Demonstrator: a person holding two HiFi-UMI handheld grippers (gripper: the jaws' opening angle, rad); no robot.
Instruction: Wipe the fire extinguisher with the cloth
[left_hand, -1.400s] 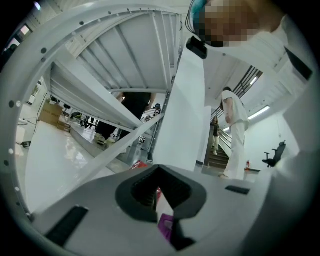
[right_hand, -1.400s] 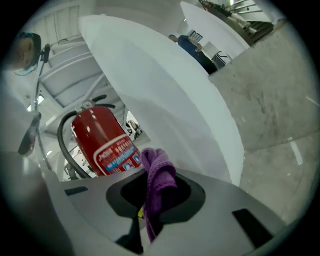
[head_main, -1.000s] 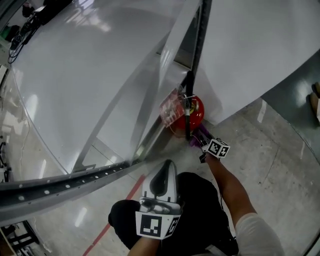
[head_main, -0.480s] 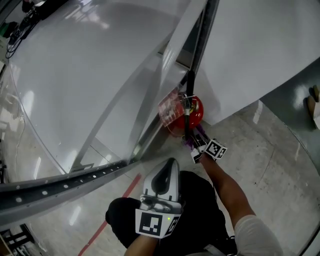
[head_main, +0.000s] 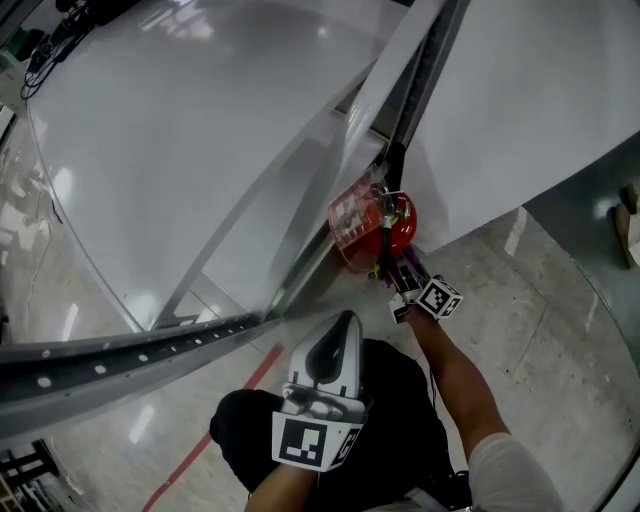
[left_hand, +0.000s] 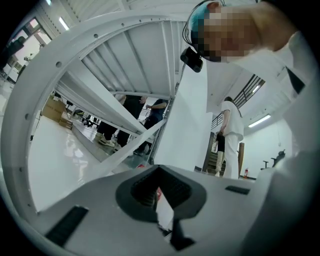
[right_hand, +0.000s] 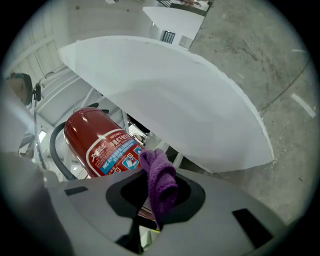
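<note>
Item: purple cloth (right_hand: 161, 181), pinched by a thin fold in my right gripper (right_hand: 150, 200), jaws clamped on it, just beside the label of the red fire extinguisher (right_hand: 97, 142), which stands on the floor (head_main: 540, 300) at the foot of a white panel (head_main: 520, 120); left gripper (left_hand: 159, 192), jaws together on nothing. Risk: so thin a hold may let the cloth pull free when dragged over the cylinder. Only the right gripper view shows the label print; only the head view shows the hanging tag (head_main: 350, 215).

Red against purple, centre frame.
The glossy red cylindrical metal fire extinguisher (right_hand: 97, 140) carries a white label (right_hand: 112, 148) banded blue and a black hose (right_hand: 53, 147); the fuzzy purple cloth (right_hand: 160, 182) is one plain shade.
</note>
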